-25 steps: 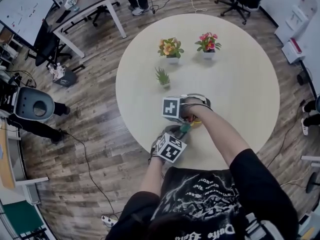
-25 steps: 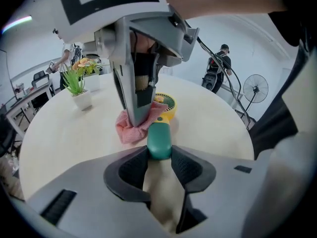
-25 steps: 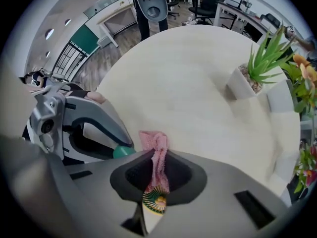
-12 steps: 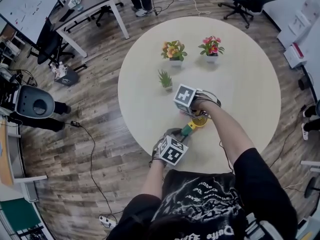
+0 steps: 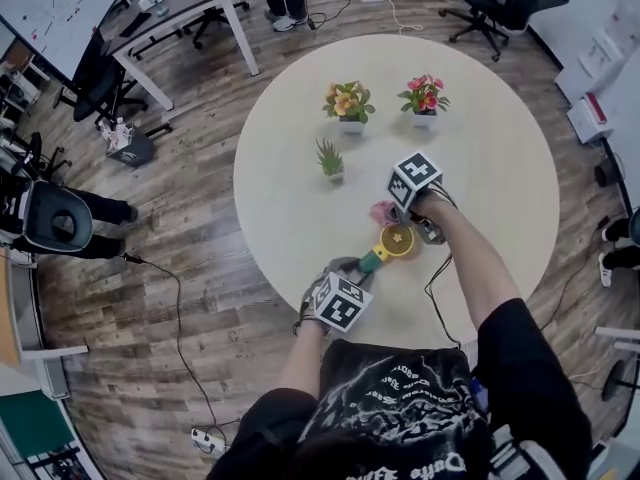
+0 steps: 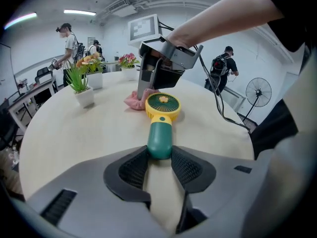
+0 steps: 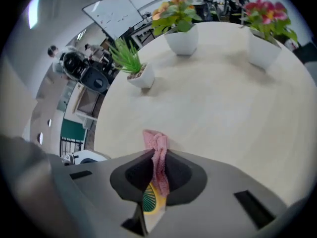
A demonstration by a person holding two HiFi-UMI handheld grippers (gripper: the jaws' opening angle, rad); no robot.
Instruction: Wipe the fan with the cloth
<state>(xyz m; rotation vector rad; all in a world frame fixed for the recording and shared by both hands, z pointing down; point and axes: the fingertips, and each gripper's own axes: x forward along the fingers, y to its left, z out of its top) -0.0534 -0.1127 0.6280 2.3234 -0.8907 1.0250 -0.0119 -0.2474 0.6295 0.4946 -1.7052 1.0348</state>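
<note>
While the left gripper (image 6: 159, 157) clamps the green handle of the fan (image 6: 162, 106) low over the table (image 6: 74, 133) and the right gripper (image 7: 157, 171) pinches the pink cloth (image 7: 157, 145) beside its yellow head, a hard wipe could twist the fan out of those 2 jaws.

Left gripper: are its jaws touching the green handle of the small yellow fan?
Touching. In the left gripper view, the left gripper clamps the green handle between both pads.

Bright, even overhead office light; fisheye edges warp, soft shadows, little blur
</note>
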